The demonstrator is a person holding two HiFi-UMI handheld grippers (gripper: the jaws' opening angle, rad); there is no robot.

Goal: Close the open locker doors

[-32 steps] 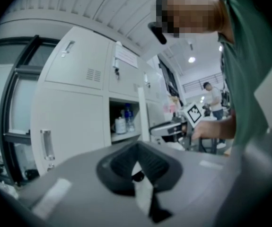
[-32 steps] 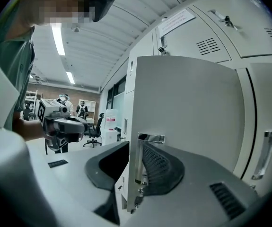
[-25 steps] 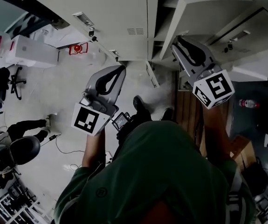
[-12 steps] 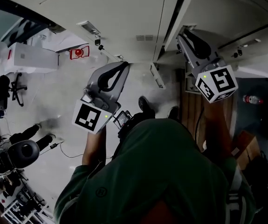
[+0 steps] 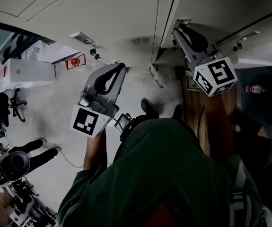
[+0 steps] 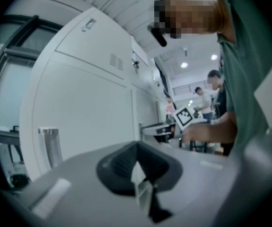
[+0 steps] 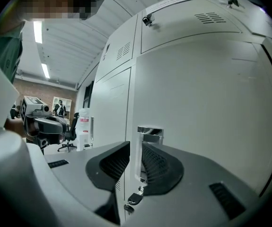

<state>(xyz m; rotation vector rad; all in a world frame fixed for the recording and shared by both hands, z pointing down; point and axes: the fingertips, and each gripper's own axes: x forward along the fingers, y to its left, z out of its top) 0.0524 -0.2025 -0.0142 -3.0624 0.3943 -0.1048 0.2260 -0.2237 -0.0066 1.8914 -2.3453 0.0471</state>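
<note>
White lockers (image 5: 102,18) fill the top of the head view. One door (image 5: 216,6) at the right stands nearly flush, with only a thin dark gap (image 5: 170,18) along its edge. My right gripper (image 5: 177,28) is at that door. In the right gripper view its jaws (image 7: 136,148) are shut on the door's chrome handle (image 7: 146,143), and keys (image 7: 135,200) hang just below. My left gripper (image 5: 121,66) hovers level in front of the closed lockers, shut and holding nothing. In the left gripper view (image 6: 136,145) a closed door with a chrome handle (image 6: 48,148) lies to its left.
Below the lockers are a pale floor, a white box (image 5: 27,72), a red sign (image 5: 74,61) and office chairs (image 5: 5,91). A person's legs (image 5: 36,148) show at the lower left. Wooden flooring (image 5: 206,112) and a bottle (image 5: 255,89) lie to the right.
The right-hand door has swung from clearly open to almost flush, its dark gap shrinking to a slit. My right gripper moved with it; the left gripper drifted slightly.
</note>
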